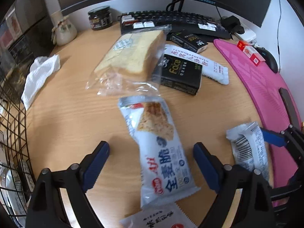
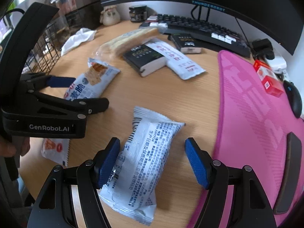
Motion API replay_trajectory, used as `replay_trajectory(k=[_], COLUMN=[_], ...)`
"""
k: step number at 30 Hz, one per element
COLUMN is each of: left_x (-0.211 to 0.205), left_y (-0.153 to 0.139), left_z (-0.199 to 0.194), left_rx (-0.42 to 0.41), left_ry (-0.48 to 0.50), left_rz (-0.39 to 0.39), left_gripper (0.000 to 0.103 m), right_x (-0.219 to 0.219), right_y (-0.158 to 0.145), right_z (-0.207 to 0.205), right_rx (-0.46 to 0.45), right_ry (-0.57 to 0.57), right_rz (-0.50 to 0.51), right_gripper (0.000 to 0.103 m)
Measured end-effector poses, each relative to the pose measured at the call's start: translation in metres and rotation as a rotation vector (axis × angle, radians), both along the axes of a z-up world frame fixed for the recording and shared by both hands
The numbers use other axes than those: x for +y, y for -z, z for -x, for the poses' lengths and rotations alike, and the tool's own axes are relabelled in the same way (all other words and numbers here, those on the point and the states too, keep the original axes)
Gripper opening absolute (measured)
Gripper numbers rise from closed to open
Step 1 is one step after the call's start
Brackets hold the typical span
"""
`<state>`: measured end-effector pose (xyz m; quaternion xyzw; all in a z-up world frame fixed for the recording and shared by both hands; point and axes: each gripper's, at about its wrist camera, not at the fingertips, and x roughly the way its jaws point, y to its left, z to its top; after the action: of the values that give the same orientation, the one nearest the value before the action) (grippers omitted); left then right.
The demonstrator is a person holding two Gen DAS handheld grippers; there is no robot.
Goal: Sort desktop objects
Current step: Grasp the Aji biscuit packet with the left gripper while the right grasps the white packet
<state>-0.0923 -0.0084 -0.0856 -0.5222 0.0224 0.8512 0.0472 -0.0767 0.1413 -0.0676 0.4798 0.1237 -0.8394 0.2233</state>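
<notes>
My left gripper [image 1: 150, 147] stands open over the wooden desk [image 1: 72, 117]. A white cracker packet [image 1: 157, 148] with a printed cracker picture lies on the desk between its blue pads, and neither pad touches it. My right gripper [image 2: 152, 146] is open too. A white packet [image 2: 146, 161], barcode side up, lies between its jaws, close against the left pad and well apart from the right one. In the right wrist view my left gripper [image 2: 83, 93] straddles the cracker packet [image 2: 93, 79]. The barcode packet [image 1: 247, 152] also shows in the left wrist view.
Bagged bread [image 1: 133, 57], two black boxes [image 1: 180, 74] [image 1: 188, 40] and a long white packet [image 1: 209, 64] lie mid-desk. Behind them are a keyboard [image 1: 171, 20], jar [image 1: 99, 18] and vase [image 1: 63, 30]. A tissue [image 1: 39, 72] and wire basket [image 1: 13, 133] sit left. A pink mat [image 1: 266, 87] holds a red box [image 1: 250, 53].
</notes>
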Motion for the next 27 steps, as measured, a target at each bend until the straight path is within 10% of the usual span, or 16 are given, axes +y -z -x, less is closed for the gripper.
replay_trajectory(k=[5, 8, 14, 27], left_x=[0.005, 0.006, 0.005, -0.005], left_y=[0.0, -0.005, -0.008, -0.04], left_z=[-0.002, -0.004, -0.006, -0.025], left_rx=[0.019, 0.04, 0.029, 0.104], left_ry=[0.008, 0.017, 0.02, 0.002], left_rz=[0.002, 0.002, 0.002, -0.028], left_gripper=[0.083, 0.058, 0.042, 0.04], right_x=[0.007, 0.01, 0.012, 0.013], right_y=[-0.002, -0.003, -0.005, -0.02], right_z=[-0.002, -0.002, -0.004, -0.015], right_rx=[0.03, 0.023, 0.009, 0.029], right_ry=[-0.013, -0.025, -0.022, -0.022], right_rz=[-0.011, -0.001, 0.025, 0.052], right_gripper=[0.04, 0.038, 0.038, 0.038])
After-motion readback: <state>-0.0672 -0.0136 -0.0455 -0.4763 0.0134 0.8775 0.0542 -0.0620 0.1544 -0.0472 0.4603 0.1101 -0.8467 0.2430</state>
